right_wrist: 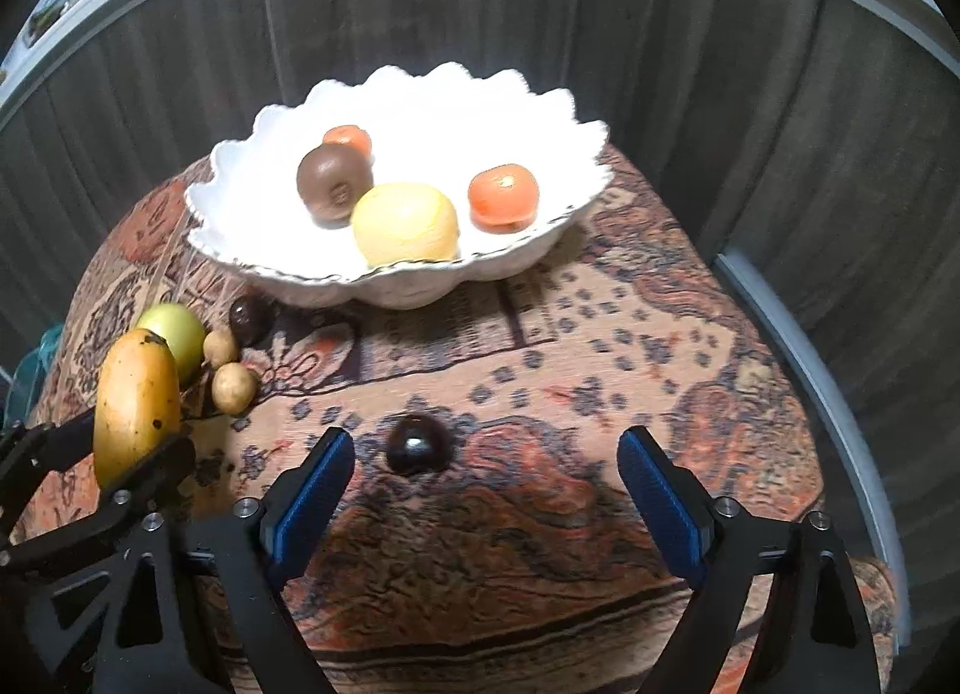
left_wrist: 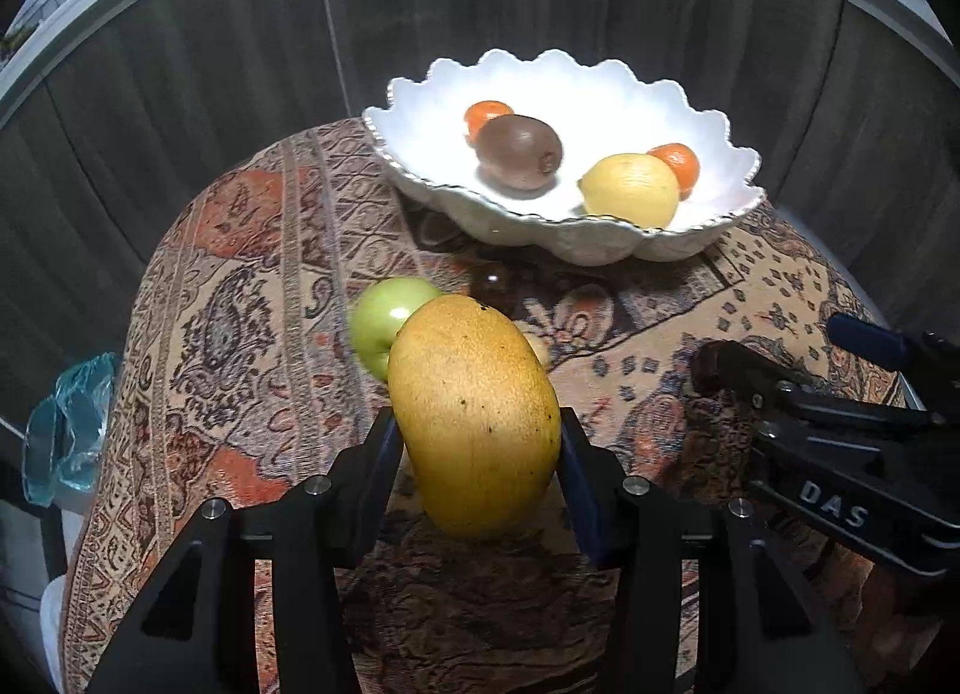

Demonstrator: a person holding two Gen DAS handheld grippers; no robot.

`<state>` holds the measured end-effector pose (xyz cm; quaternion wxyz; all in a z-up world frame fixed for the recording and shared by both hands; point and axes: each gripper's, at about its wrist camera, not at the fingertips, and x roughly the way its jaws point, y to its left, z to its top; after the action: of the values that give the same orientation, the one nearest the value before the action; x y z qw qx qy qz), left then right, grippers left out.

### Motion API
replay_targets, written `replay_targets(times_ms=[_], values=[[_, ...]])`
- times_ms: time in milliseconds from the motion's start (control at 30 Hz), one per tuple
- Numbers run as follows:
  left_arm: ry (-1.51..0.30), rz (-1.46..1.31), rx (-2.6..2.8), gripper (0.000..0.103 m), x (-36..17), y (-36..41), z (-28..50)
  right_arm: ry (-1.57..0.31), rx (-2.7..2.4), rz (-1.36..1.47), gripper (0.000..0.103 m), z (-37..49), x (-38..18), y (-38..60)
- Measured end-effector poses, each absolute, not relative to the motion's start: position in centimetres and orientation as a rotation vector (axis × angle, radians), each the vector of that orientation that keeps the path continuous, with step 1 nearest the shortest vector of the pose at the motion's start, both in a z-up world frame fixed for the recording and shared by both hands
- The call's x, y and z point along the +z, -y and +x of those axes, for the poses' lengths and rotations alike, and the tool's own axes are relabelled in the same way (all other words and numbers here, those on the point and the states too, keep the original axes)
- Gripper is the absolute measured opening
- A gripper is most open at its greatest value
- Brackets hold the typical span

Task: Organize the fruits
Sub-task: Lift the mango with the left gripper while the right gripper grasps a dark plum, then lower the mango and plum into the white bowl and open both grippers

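While the left gripper (left_wrist: 477, 442) pinches a speckled mango (left_wrist: 474, 415), the right gripper's (right_wrist: 486, 466) jaws gape.

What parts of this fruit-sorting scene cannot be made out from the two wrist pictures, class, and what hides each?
- Green apple, left wrist view: its near side is hidden behind the mango.
- Far orange, right wrist view: mostly hidden by the kiwi.
- Right gripper, left wrist view: cut off by the frame edge.
- Blue object at the table edge: too unclear to identify.
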<state>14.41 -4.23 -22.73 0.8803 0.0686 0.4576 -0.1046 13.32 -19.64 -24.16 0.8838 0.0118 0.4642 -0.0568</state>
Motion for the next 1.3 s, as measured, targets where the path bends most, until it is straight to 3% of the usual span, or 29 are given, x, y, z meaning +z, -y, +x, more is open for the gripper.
replay_targets(times_ms=[333,400,500,1300], values=[[-0.956,0.122,-0.218,0.050,-23.2,3.6,14.7,-1.039,-0.084,0.013,0.049,15.2,-26.8,18.6],[-0.958,0.123,-0.218,0.050,-23.3,3.6,14.7,-1.055,-0.068,0.021,0.038,15.2,-27.3,18.6],[-0.961,0.122,-0.219,0.050,-23.5,3.7,14.8,-1.047,-0.054,0.010,0.030,15.1,-27.3,18.3],[-0.892,0.114,-0.256,0.050,-19.4,4.9,15.1,-0.900,-0.049,0.007,0.030,14.6,-20.4,19.0]])
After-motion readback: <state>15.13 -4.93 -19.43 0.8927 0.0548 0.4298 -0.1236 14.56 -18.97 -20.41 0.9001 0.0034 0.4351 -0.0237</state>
